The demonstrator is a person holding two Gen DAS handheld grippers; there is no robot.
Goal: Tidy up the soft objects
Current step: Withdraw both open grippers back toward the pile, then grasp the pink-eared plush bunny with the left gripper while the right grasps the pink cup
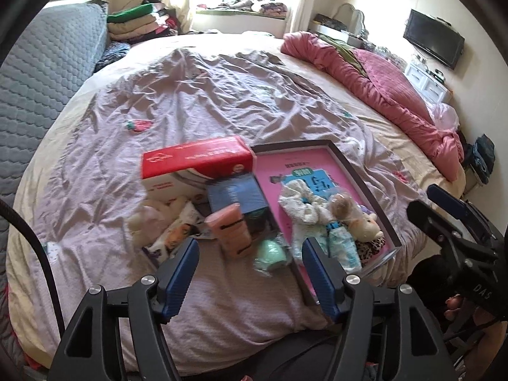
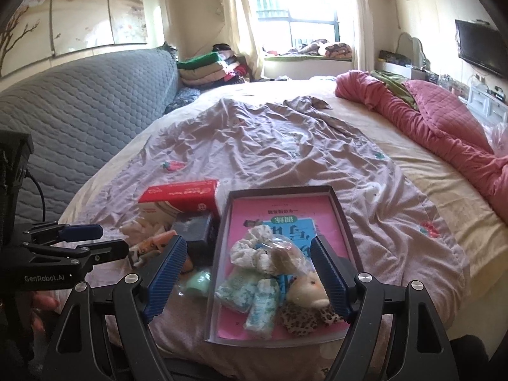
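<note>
Left gripper [image 1: 250,273]: your jaws stand apart with nothing between them, hanging above the near edge of the bed [image 1: 222,101].
Right gripper [image 2: 247,273]: also spread and empty, poised over the near end of the tray [image 2: 287,190].
Soft things already in: a white scrunchie [image 2: 250,250], blue-patterned rolls [image 2: 250,298], a plush toy [image 2: 309,289] and a leopard-print piece [image 2: 301,317] are heaped at the tray's near end.
Soft things still out: a mint bundle [image 1: 270,252] lies just left of the tray; a pale plush [image 1: 143,222] sits further left, near the red and white box [image 1: 197,165].
Risk, wrong pick: the peach tube [image 1: 231,231] and dark blue box [image 1: 235,193] crowd the mint bundle, so a wide grab could take a hard item along.
Risk, spill: the heap sits at the tray's near rim; adding there could push a roll over the edge.
Risk, tray shift: the wrinkled sheet [image 1: 197,95] gives soft footing, so a bump to the tray wall may tip it.
</note>
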